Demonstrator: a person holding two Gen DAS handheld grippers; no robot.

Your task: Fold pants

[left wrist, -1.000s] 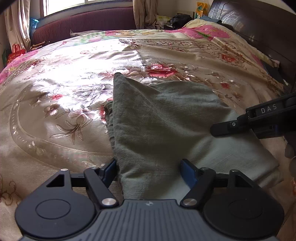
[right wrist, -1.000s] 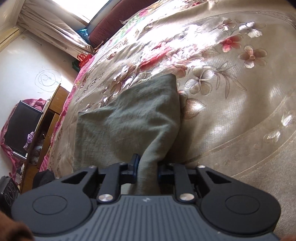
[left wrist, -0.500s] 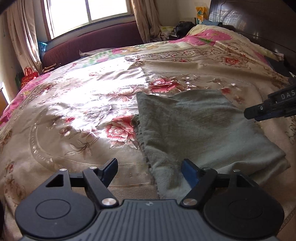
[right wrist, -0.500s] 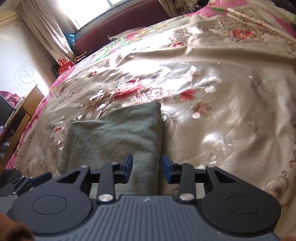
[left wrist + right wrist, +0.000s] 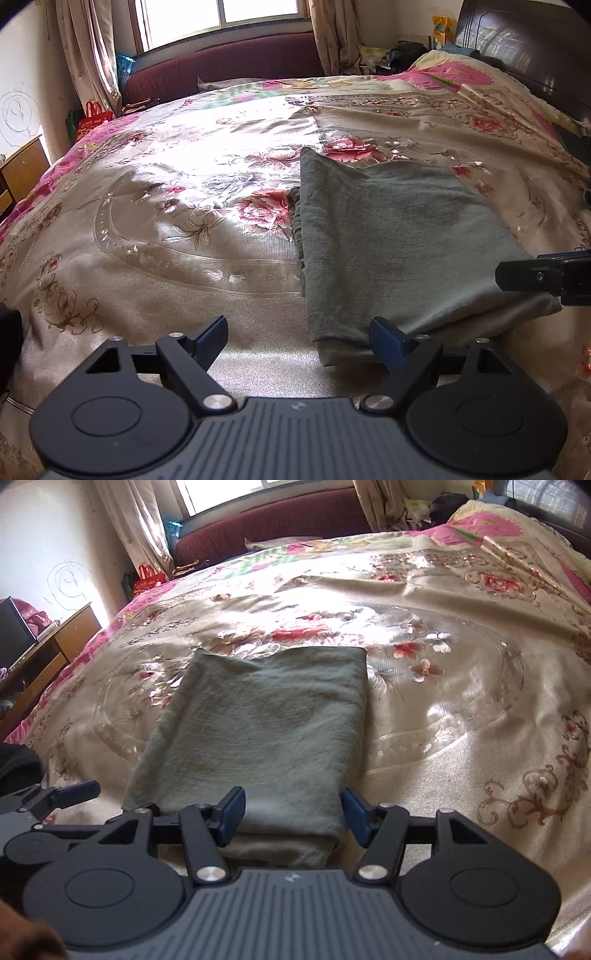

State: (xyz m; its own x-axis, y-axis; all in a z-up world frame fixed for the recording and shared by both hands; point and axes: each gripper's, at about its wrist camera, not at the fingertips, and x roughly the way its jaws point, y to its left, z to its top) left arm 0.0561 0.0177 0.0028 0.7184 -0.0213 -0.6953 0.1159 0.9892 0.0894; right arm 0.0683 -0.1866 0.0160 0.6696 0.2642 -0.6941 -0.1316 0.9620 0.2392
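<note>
In the left wrist view the folded grey-green pants (image 5: 391, 240) lie flat on the floral bedspread (image 5: 177, 221), filling the 1 to 3 o'clock side, their stacked left edge running from the near corner away toward 12 o'clock; broad bare bedspread lies open from 9 to 12 o'clock. The left tongs (image 5: 299, 338) stand wide and hold nothing, the near left corner of the pants lying just inside the right finger. The right tongs (image 5: 543, 275) show at 3 o'clock over the pants' right edge. Half a second ago the left tongs were closer over that near corner. In the right wrist view the pants (image 5: 266, 731) sit in the middle, long axis pointing toward 12 o'clock at the window (image 5: 258, 491), with free bedspread (image 5: 461, 701) at 3 o'clock. The right tongs (image 5: 293, 818) gape wide and empty, the near hem between the fingers; earlier they were narrower.
</note>
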